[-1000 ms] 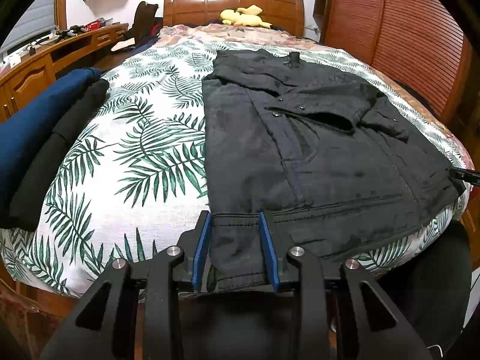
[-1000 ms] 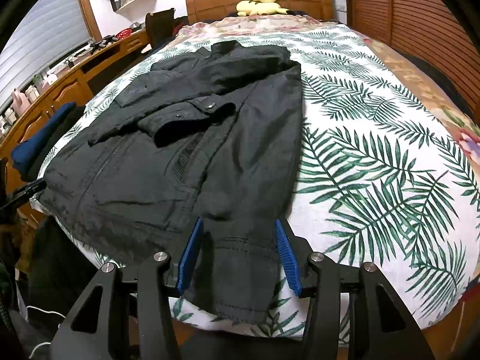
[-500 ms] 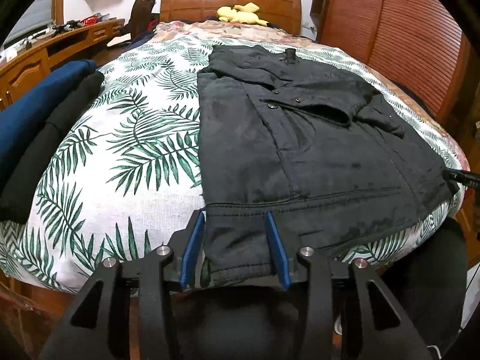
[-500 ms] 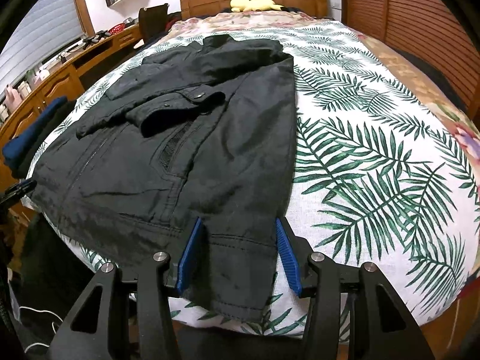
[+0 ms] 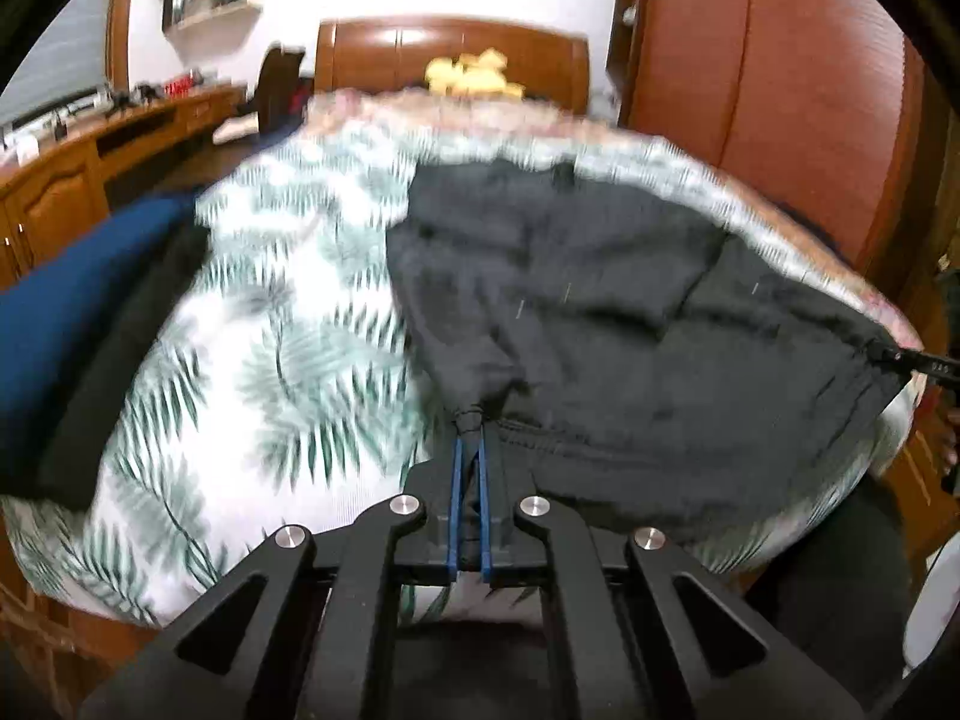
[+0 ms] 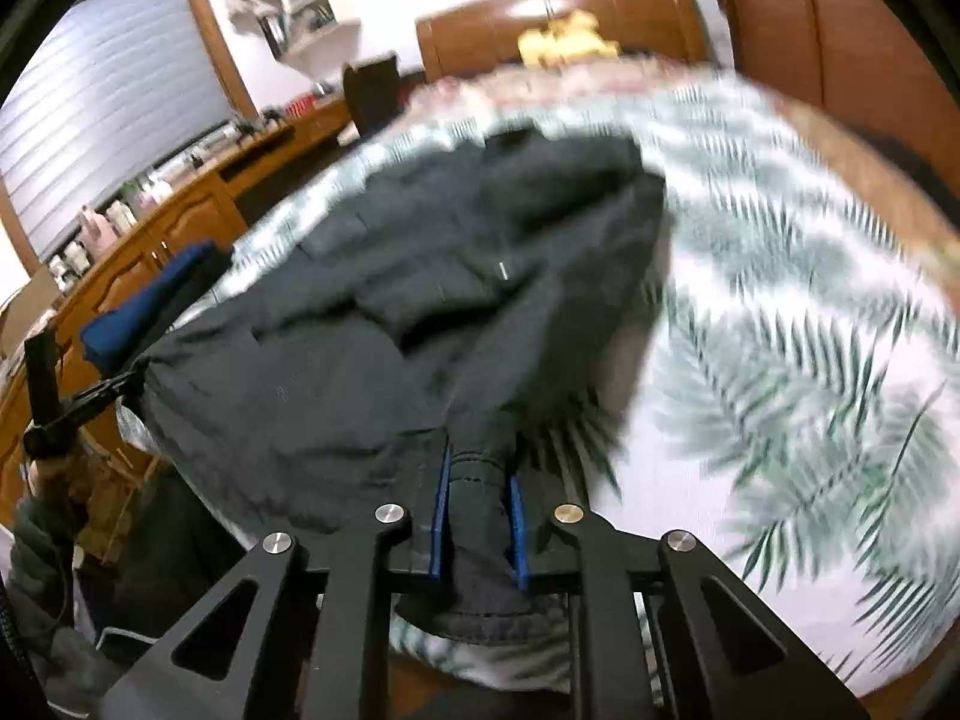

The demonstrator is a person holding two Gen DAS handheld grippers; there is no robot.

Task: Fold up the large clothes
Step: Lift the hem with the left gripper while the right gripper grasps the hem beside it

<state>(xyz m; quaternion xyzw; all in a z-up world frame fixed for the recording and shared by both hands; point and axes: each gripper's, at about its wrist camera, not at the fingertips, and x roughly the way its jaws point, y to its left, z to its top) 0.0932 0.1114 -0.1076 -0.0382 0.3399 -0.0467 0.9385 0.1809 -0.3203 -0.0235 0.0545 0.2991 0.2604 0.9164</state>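
Note:
A black jacket [image 5: 600, 312] lies spread on the palm-leaf bedspread [image 5: 270, 360], collar toward the headboard. My left gripper [image 5: 471, 444] is shut on the jacket's near hem at its left corner, and the cloth bunches up from the blue pads. In the right wrist view the same jacket [image 6: 390, 324] has its right hem corner gathered between the pads of my right gripper [image 6: 478, 462], whose jaws are closing on the cloth. Both hem corners are raised off the bed. Both views are motion-blurred.
Folded blue and black clothes [image 5: 72, 324] sit stacked on the bed's left side. A wooden desk [image 5: 60, 180] runs along the left, and a wooden wardrobe [image 5: 780, 90] stands on the right. A yellow plush toy [image 5: 474, 72] rests by the headboard [image 5: 450, 48].
Both grippers went from open around the hem to closed on it. Both have risen, pulling the near hem up off the bedspread.

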